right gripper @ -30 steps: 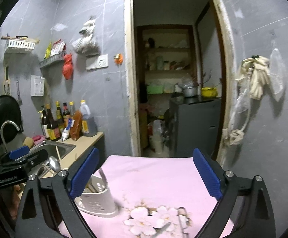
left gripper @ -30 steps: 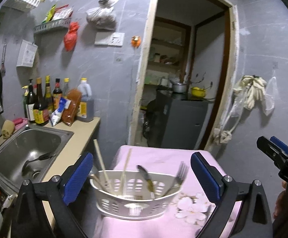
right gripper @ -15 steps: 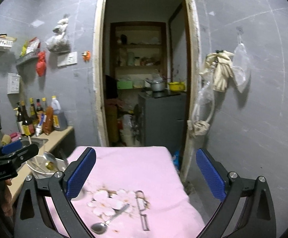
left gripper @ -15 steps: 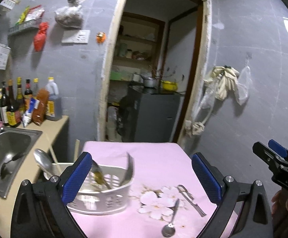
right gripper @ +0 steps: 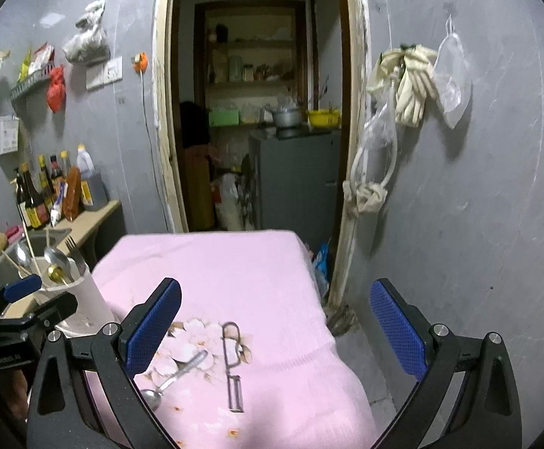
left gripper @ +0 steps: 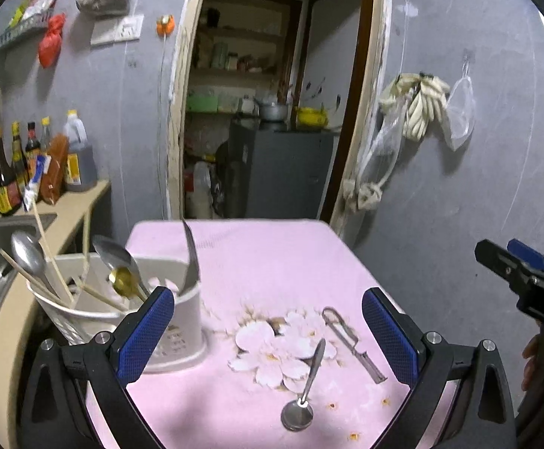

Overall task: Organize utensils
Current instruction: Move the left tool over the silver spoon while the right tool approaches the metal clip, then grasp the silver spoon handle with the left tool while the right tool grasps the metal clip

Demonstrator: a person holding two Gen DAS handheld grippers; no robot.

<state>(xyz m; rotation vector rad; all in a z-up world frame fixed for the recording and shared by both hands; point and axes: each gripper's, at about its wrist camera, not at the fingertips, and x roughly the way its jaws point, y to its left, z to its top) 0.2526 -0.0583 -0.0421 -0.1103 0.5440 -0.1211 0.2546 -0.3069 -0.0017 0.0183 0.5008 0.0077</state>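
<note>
As both grippers gape wide, holding nothing — left gripper (left gripper: 268,333) | right gripper (right gripper: 275,331) | risk: slim steel spoon (left gripper: 303,389) (flat on pink cloth (left gripper: 257,258)) slipping sideways.

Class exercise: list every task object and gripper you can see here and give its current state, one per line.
Left gripper: open, empty, above the table.
Right gripper: open, empty.
Spoon: lying loose on the pink cloth.
Peeler: lying flat beside the spoon.
Utensil basket: upright, holding spoons, chopsticks and a fork.
</note>
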